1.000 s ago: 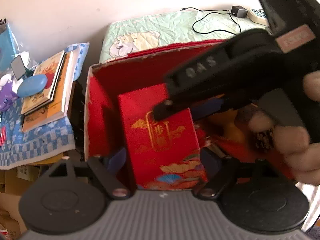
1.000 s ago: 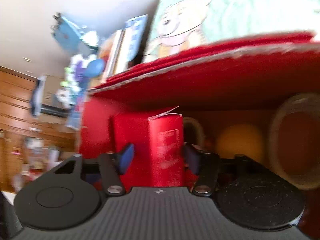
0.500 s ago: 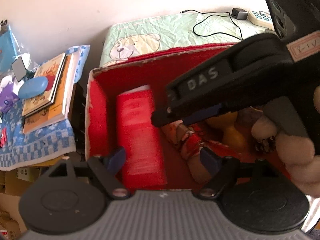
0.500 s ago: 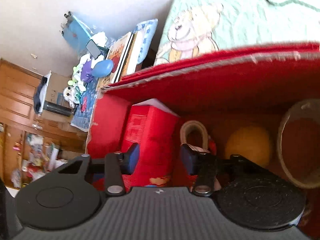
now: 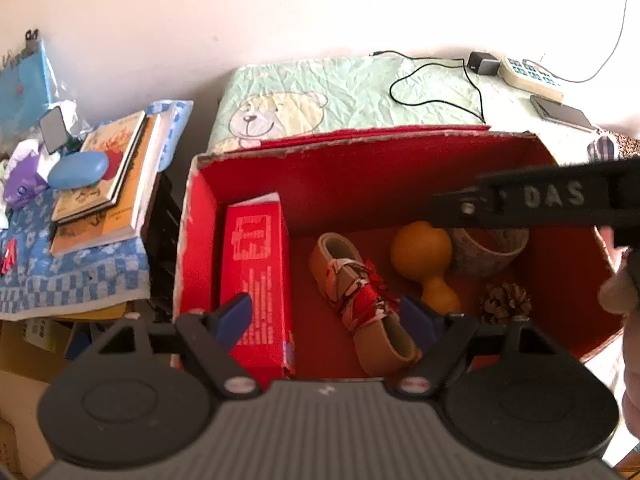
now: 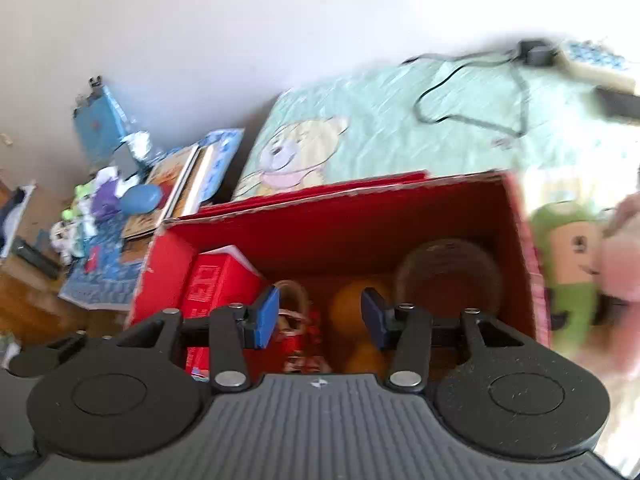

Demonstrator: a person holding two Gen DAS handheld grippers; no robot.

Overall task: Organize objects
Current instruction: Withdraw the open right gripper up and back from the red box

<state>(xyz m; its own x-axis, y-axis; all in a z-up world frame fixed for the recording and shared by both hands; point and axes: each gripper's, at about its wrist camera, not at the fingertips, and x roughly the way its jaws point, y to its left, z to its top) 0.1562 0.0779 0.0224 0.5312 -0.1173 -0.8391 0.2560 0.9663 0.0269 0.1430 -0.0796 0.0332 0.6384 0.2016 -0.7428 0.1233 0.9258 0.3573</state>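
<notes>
A glossy red carton [image 5: 256,276] stands on end at the left wall inside the red cardboard box [image 5: 360,172], beside a tan shoe [image 5: 360,300], a smooth orange gourd [image 5: 424,256] and a pinecone [image 5: 506,304]. The left gripper [image 5: 326,314] hovers wide and empty; the right gripper [image 6: 318,316], lettered "DAS", gapes narrower, gripping nothing.

My claw pads [image 5: 236,316] blue. Storage box [image 5: 360,168] red inside. Carton [image 5: 256,272] red, white print. Gourd [image 5: 422,254] orange. Slipper [image 5: 360,300] tan, red-white wrap. Bedcover [image 5: 340,92] mint, bear print. Cloth [image 5: 72,284] blue-white checked.
</notes>
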